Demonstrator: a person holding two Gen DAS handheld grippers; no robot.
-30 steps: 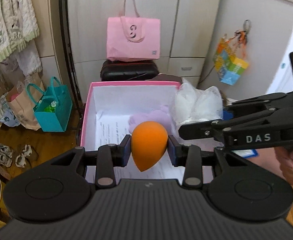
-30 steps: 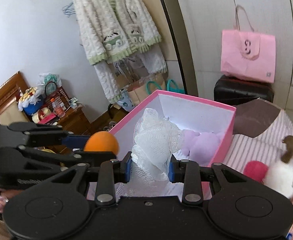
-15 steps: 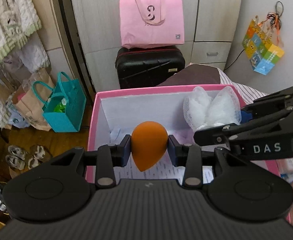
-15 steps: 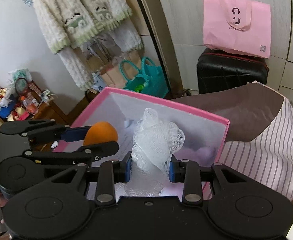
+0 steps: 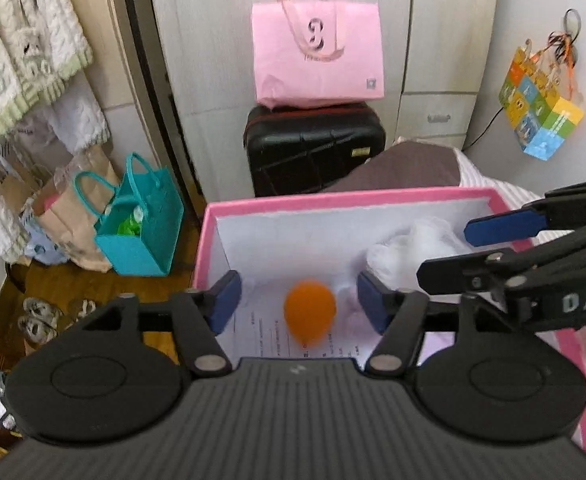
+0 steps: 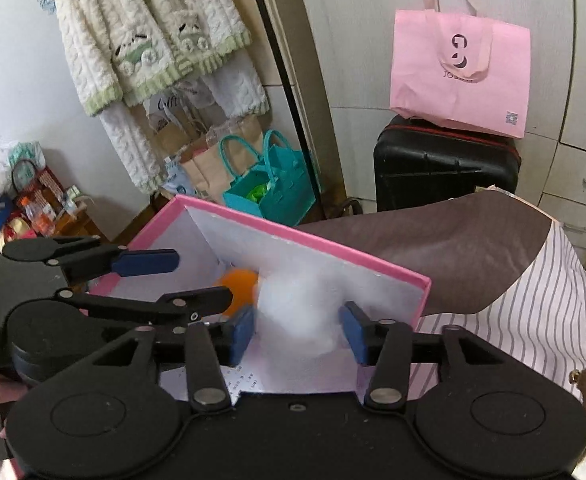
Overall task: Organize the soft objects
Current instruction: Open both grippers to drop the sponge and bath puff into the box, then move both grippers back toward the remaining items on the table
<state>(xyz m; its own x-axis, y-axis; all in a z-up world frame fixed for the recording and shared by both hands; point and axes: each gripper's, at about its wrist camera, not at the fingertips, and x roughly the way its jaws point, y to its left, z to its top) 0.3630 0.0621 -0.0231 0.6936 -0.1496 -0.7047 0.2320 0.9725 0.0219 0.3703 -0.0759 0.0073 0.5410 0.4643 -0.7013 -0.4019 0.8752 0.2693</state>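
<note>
So both claws just let go: the left claw [image 5: 295, 300] has opened off the orange egg-shaped sponge [image 5: 310, 316] and the right claw [image 6: 297, 330] off the white mesh bath puff [image 6: 299, 312]. Both are blurred mid-frame, dropping into the pink-rimmed cardboard box [image 5: 333, 202], so two softies look sorted.

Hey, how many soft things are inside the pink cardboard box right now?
2 show: an orange egg-shaped sponge by the left gripper, a white mesh puff by the right gripper. More may be hidden.
</note>
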